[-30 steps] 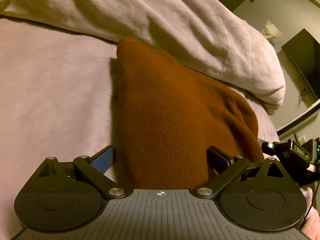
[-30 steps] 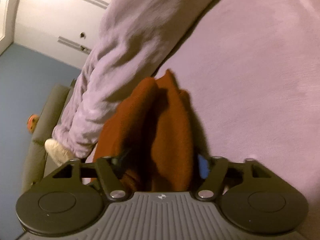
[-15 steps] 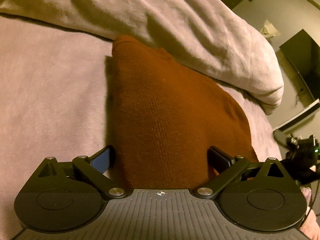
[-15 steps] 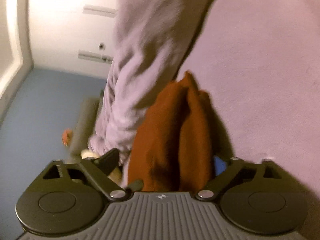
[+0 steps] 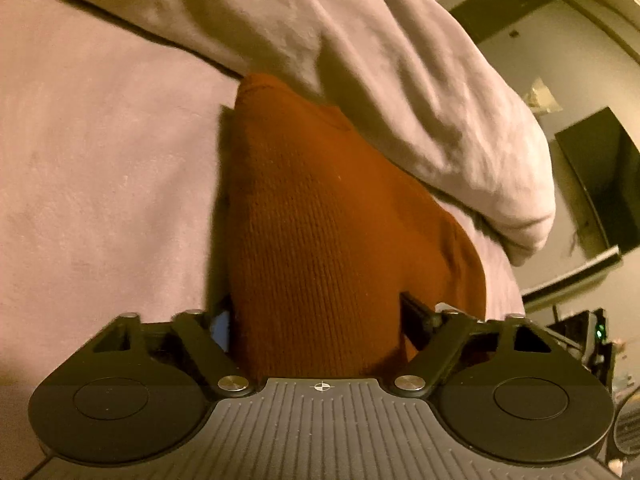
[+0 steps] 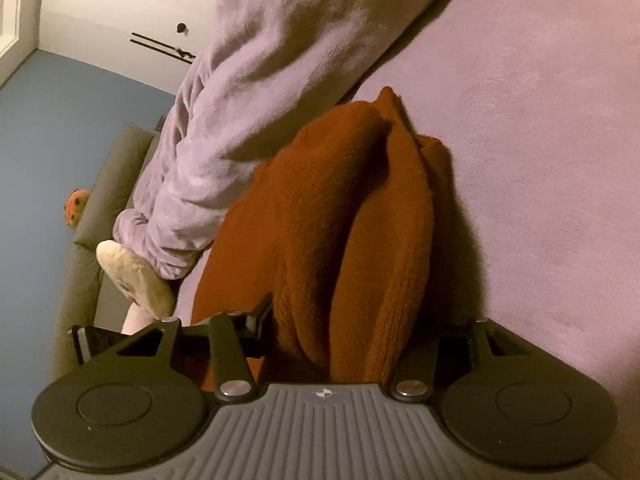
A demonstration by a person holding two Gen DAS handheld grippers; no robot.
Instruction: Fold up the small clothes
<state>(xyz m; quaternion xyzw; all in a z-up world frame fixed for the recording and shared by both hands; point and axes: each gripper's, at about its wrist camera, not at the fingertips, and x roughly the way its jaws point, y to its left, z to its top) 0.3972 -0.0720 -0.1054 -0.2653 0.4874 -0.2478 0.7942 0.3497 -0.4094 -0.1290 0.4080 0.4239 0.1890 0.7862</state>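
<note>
A rust-brown knit garment (image 5: 328, 240) lies on the pale bed sheet (image 5: 100, 160), its far end tucked under a rumpled blanket (image 5: 400, 100). My left gripper (image 5: 316, 320) straddles its near edge. Its jaws are closing, the blue pad (image 5: 221, 328) just beside the flat cloth and not squeezing it. In the right wrist view the same garment (image 6: 320, 220) stands bunched in long ridges. My right gripper (image 6: 344, 320) is closing on that bunch. Its left fingertip (image 6: 262, 314) presses the cloth and the other finger is hidden behind it.
The blanket (image 6: 248, 100) runs along the far side of the garment. Beyond the bed are a grey couch (image 6: 100, 200), a pale slipper-like thing (image 6: 132, 276), an orange toy (image 6: 76, 208) and blue floor. A dark screen (image 5: 604, 176) hangs on the wall at right.
Both pairs of jaws have drawn inward toward the brown garment. The right gripper opened wide half a second ago, slid sideways, and now pinches the bunched cloth.
</note>
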